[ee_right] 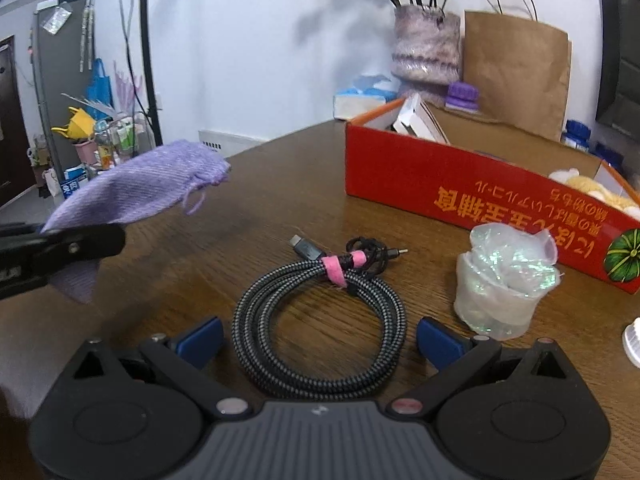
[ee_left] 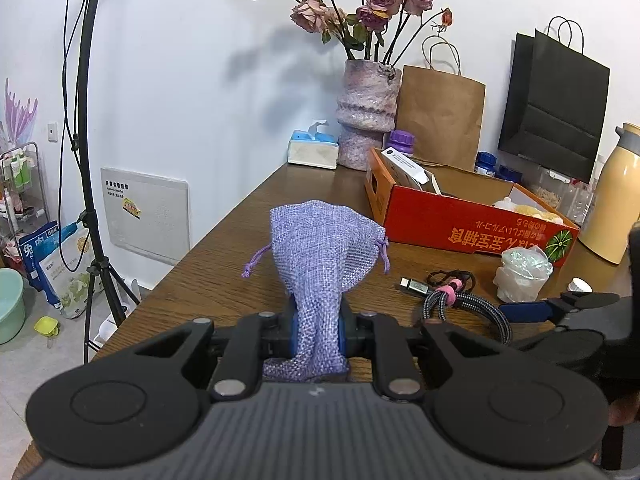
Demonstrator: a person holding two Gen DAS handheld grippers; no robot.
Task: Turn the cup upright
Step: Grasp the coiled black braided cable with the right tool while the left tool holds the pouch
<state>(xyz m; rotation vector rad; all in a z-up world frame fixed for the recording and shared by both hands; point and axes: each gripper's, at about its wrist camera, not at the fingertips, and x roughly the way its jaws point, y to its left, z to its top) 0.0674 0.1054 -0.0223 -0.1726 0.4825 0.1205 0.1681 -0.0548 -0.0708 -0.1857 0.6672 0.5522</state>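
— What could have gone wrong from there?

— My right claw (ee_right: 320, 340) hung over the coiled cable (ee_right: 320, 320), which lay just ahead between its blue pads (ee_right: 200, 340). Had I closed there, I would have snagged the cord and dragged it. Further out to its right stood the translucent cup (ee_right: 504, 284), stuffed with shiny film and light-looking. A clumsy nudge could have tipped it against the red box (ee_right: 440, 184) behind it.

— Was that the cup to flip?

— I judged so, though I could not tell which way up it sat. A white ribbed thing (ee_right: 632, 340) at the far right edge might have been another.

— And the claws themselves?

— The right one was spread wide, holding nothing. My left claw (ee_left: 316, 336) was clenched on the purple pouch (ee_left: 320, 248), which stood up from its jaws — so that hand wasn't free to help.
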